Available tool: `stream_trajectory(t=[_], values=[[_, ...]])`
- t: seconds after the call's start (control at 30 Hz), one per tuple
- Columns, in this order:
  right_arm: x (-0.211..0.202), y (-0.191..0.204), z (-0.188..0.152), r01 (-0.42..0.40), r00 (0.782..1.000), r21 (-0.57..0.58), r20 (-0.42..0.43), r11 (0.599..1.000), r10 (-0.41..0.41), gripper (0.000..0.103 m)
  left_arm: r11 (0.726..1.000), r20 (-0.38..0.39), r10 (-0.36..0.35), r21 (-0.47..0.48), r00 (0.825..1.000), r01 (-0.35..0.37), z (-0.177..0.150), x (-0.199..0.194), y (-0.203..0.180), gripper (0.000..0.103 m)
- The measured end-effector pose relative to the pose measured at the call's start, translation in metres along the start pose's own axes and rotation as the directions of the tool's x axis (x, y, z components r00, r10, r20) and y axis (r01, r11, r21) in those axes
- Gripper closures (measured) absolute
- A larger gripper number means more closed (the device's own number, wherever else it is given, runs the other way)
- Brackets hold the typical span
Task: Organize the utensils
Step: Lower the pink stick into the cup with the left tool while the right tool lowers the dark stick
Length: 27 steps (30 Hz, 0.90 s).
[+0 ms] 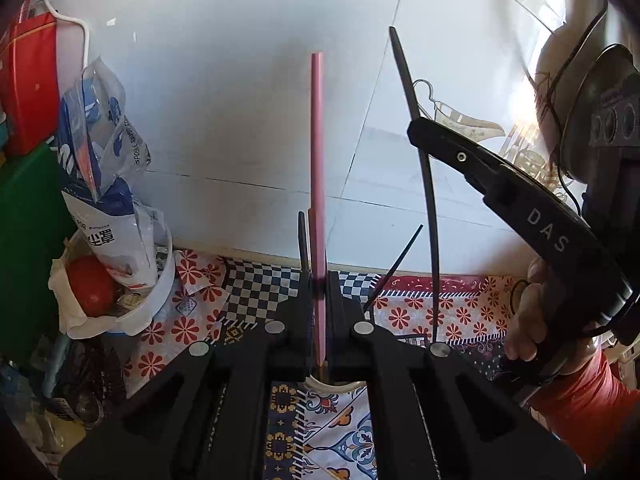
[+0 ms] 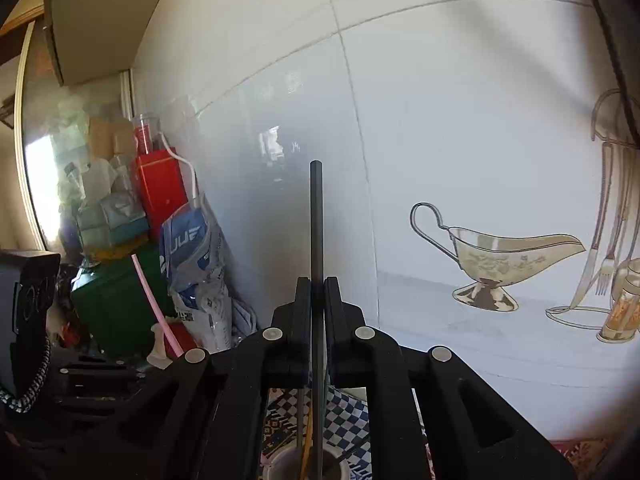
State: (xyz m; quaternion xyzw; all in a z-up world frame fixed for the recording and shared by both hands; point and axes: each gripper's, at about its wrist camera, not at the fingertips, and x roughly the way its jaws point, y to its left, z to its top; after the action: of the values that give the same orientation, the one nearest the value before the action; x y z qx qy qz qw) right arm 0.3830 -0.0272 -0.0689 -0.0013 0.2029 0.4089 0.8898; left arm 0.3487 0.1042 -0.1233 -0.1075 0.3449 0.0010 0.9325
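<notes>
In the left wrist view my left gripper (image 1: 319,280) is shut on a pink chopstick (image 1: 317,152) that stands upright. Its lower end is over the white rim of a cup (image 1: 320,385). Two more black sticks (image 1: 303,240) poke up beside the fingers. At the right of that view my right gripper (image 1: 418,126) clamps a long black chopstick (image 1: 430,220). In the right wrist view the right gripper (image 2: 317,284) is shut on that black chopstick (image 2: 316,220), upright above the cup (image 2: 280,458). The pink chopstick (image 2: 154,300) shows at the left.
A tiled wall (image 1: 240,100) with a gravy-boat picture (image 2: 500,256) is close ahead. At the left stand a white bowl (image 1: 160,296) with a blue-white bag (image 1: 104,184), a red box (image 1: 28,88) and a green box (image 1: 24,240). A patterned cloth (image 1: 460,312) covers the table.
</notes>
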Motion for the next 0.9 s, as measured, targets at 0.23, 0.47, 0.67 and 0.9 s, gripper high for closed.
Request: stream_trajectory(t=[0.23,0.47,0.67,0.9], values=[[0.022,-0.012,-0.002,-0.147,0.987,0.021,-0.068,0.989,0.148,0.098,0.999,-0.04,-0.003,-0.04,0.999,0.001,-0.005,0.017,0.01,0.099],[0.018,-0.021,0.002,-0.2,0.971,0.035,-0.129,0.979,0.203,0.098,0.998,-0.057,0.011,-0.057,0.998,-0.014,-0.007,0.026,0.015,0.099],[-0.001,-0.028,-0.006,-0.116,0.989,-0.045,-0.103,0.992,0.111,0.098,0.999,-0.068,-0.011,-0.052,0.998,0.007,-0.01,0.03,0.007,0.099],[0.015,-0.049,-0.031,-0.113,0.99,-0.014,-0.086,0.993,0.111,0.098,0.999,-0.094,-0.02,-0.039,0.995,0.017,-0.016,0.035,0.002,0.099]])
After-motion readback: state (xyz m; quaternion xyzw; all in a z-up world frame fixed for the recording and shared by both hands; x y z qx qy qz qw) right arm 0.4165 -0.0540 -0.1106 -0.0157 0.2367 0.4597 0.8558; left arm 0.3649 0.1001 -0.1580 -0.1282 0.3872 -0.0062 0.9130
